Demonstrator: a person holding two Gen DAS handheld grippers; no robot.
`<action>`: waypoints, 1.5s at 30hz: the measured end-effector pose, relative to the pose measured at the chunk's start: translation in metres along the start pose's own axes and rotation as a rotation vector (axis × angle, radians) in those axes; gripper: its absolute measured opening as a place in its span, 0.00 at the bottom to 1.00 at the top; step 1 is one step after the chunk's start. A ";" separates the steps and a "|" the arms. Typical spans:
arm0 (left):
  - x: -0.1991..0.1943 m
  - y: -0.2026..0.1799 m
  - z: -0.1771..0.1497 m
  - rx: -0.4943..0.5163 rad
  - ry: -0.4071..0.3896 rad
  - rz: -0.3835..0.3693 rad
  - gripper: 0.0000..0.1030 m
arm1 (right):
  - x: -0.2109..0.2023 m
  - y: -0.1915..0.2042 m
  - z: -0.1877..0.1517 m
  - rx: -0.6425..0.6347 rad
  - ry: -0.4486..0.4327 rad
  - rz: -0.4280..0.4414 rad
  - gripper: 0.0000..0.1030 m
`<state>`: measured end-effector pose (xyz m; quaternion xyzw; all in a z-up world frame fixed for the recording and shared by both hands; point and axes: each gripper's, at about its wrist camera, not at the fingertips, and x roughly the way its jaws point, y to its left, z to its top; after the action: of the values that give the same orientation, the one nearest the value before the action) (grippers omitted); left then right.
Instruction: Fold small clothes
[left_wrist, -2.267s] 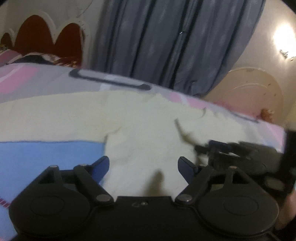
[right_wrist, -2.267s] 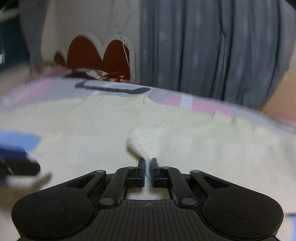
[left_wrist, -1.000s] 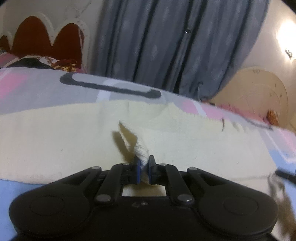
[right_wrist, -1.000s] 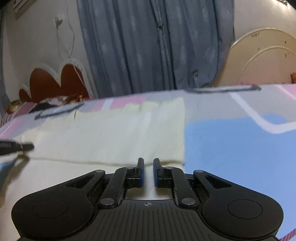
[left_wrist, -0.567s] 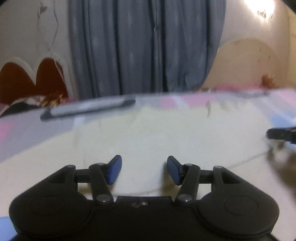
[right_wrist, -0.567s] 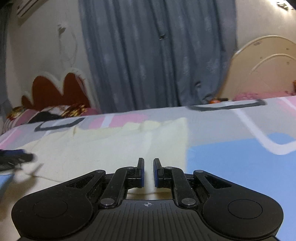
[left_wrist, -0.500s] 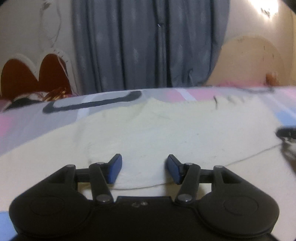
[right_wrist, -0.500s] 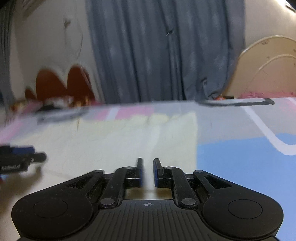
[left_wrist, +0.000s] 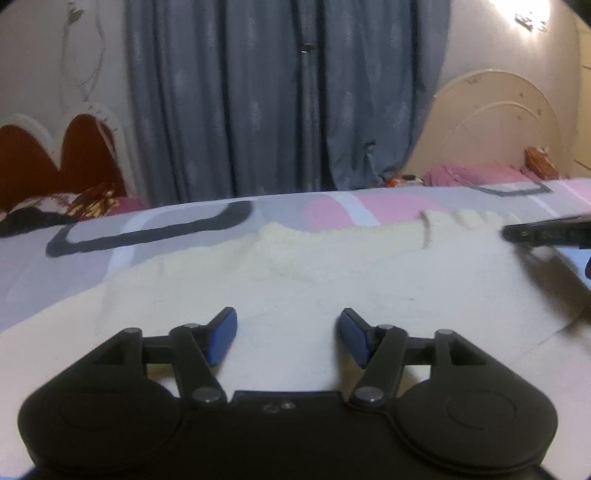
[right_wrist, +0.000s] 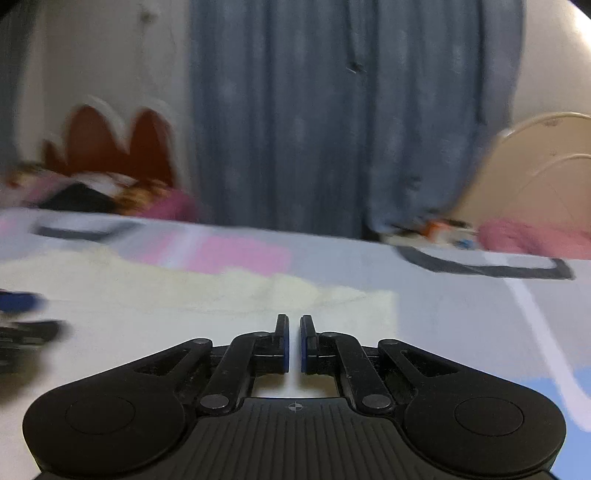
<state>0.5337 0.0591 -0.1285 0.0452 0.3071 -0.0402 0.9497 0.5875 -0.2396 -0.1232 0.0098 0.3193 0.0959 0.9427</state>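
Surroundings: a grey-blue curtain hangs across the far wall at 12 o'clock in both wrist views. A scalloped red headboard stands at 10 o'clock, with patterned bedding heaped at its foot. A cream arched headboard stands at 2 o'clock, pink bedding below it, and a lit wall lamp above.

Work surface: a bedsheet printed in grey, pink, white and blue, with dark outlined rectangles at 10 and 1 o'clock.

Task item: the cream garment lies flat on the sheet, filling the near and middle ground of the left wrist view. Its far edge is uneven and lumpy. A short dark mark sits on that edge at 1 o'clock. In the right wrist view its right edge ends at about 1 o'clock, with bare sheet beyond.

Left gripper: jaws wide apart and opening; nothing between the blue pads, which hover over the cloth.

Right gripper: fingers drawn together to a thin slit, holding nothing visible. Its dark tip enters the left view at 3 o'clock over the garment's right end.

Clearance: open sheet to the right of the garment; nothing stands on the cloth. The right wrist view is motion-blurred.
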 end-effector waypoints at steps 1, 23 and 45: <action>-0.001 0.006 -0.002 -0.017 0.000 0.005 0.62 | 0.004 -0.013 0.001 0.046 -0.004 0.002 0.00; -0.050 -0.001 -0.031 -0.039 0.024 0.016 0.67 | -0.083 0.033 -0.058 -0.070 0.054 0.000 0.00; -0.178 0.289 -0.136 -0.966 -0.144 0.266 0.47 | -0.138 0.081 -0.064 0.056 0.011 0.021 0.00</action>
<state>0.3412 0.3696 -0.1167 -0.3636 0.2162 0.2247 0.8778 0.4278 -0.1887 -0.0850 0.0392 0.3270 0.0968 0.9392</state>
